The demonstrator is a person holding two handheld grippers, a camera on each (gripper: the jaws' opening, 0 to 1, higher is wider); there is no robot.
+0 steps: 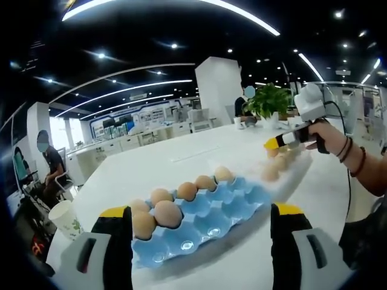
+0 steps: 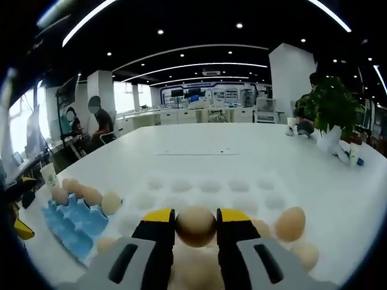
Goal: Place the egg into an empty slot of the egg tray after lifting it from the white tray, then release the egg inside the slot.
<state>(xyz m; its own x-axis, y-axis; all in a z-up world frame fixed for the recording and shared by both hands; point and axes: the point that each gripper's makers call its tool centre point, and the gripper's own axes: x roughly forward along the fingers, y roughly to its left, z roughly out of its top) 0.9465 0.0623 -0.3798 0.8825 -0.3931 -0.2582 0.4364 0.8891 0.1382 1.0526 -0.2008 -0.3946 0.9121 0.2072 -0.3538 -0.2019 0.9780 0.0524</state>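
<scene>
Large white table (image 1: 199, 160) stretching through an open-plan office, carrying everything below. On it in the left gripper view, a blue egg tray (image 1: 208, 211) lying flat and running diagonally away from the camera, with seven brown eggs (image 1: 167, 213) along its far and near-left slots and several near-side slots bare. Beyond its far end, just beside it, a white tray (image 1: 289, 166), blurred, with a few more eggs on it. In the right gripper view, that same white tray (image 2: 205, 193) spread out close below the camera, rows of shallow hollows bare across its middle, loose eggs (image 2: 291, 223) along its near right edge, the blue egg tray (image 2: 75, 223) just beside it on the left. Left gripper (image 1: 199, 238) hovering low over the near edge of the blue tray, black jaws with yellow tips spread wide apart, nothing between them. Right gripper (image 2: 196, 226) clamped on an egg (image 2: 196, 226), jaws pressed to either side, the egg held just above the white tray. Same right gripper (image 1: 275, 144) seen from the left gripper view, grasped by a person's hand (image 1: 323, 136) above the white tray. Potted green plant (image 1: 269, 99) at the table's far side. Paper cup (image 1: 65, 219) near the left table edge.
</scene>
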